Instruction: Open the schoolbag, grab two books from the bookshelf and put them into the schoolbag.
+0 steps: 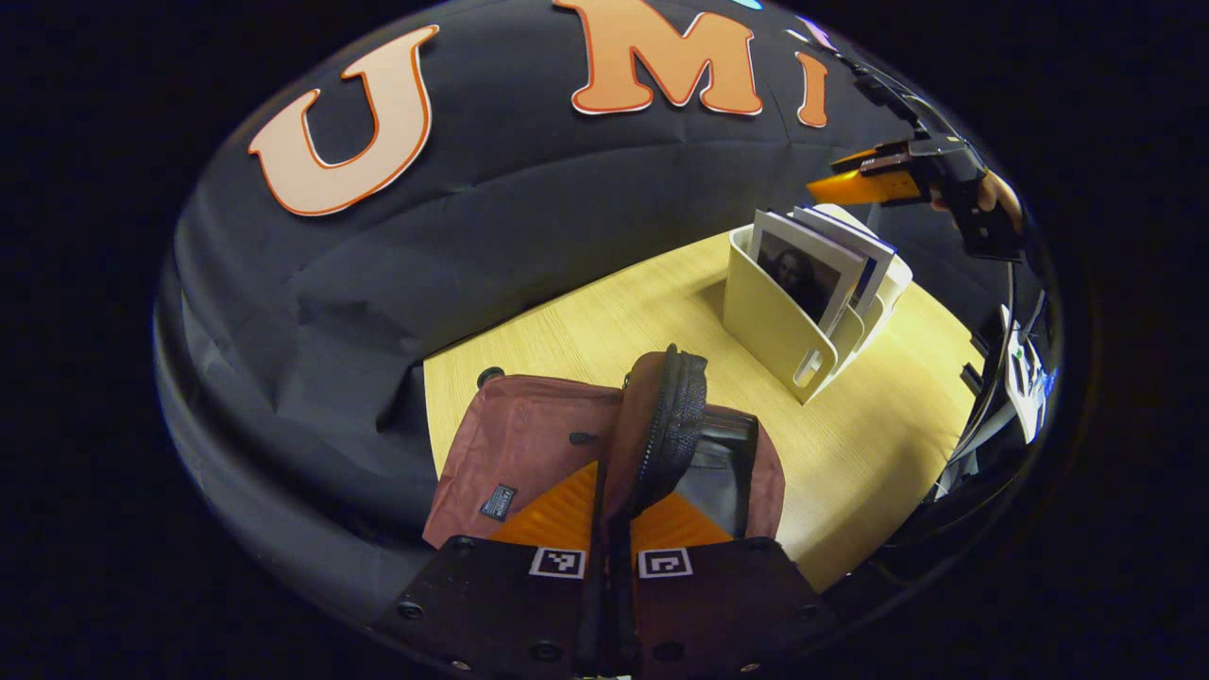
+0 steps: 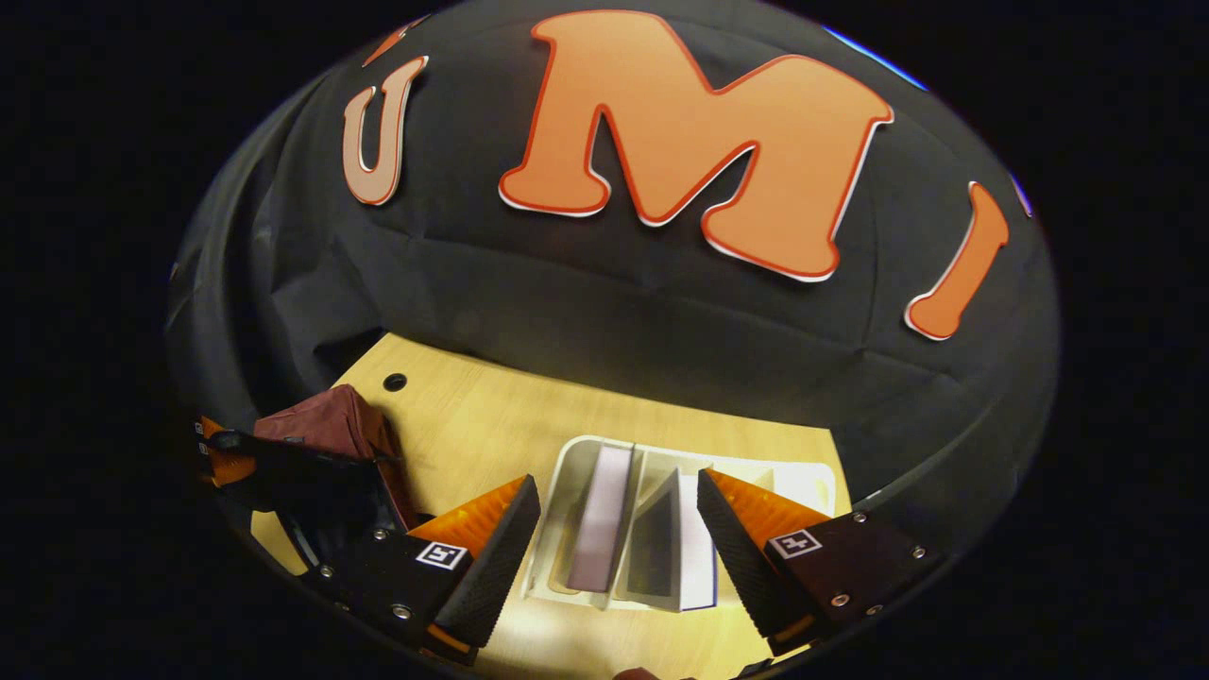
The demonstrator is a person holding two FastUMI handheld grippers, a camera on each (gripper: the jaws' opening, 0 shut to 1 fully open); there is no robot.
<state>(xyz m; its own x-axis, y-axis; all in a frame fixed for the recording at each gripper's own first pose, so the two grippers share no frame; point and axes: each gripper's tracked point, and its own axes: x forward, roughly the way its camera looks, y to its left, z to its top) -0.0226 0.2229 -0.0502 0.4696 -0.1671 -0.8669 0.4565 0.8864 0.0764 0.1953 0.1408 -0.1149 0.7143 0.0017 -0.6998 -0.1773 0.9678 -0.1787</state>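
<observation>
The maroon schoolbag (image 1: 524, 444) lies on the wooden table (image 1: 878, 453). My left gripper (image 1: 619, 518) is shut on its zippered flap (image 1: 666, 416) and holds the flap upright, so the dark inside (image 1: 723, 472) shows. The cream bookshelf (image 1: 779, 331) stands to the right with books (image 1: 812, 269) upright in it. A hand holds my right gripper (image 1: 859, 186) above those books. In the right gripper view my right gripper (image 2: 619, 552) is open, looking down on the bookshelf (image 2: 557, 529) and straddling a pale book (image 2: 604, 515) and a second book (image 2: 697, 557). The schoolbag (image 2: 331, 423) and left gripper (image 2: 264, 463) lie to the left.
The black cloth wall (image 1: 567, 217) closes the back and left of the table. A round cable hole (image 2: 395, 382) sits in the tabletop near the bag. Bare wood stretches between bag and bookshelf (image 2: 482, 425). Dark equipment (image 1: 1020, 378) lines the table's right edge.
</observation>
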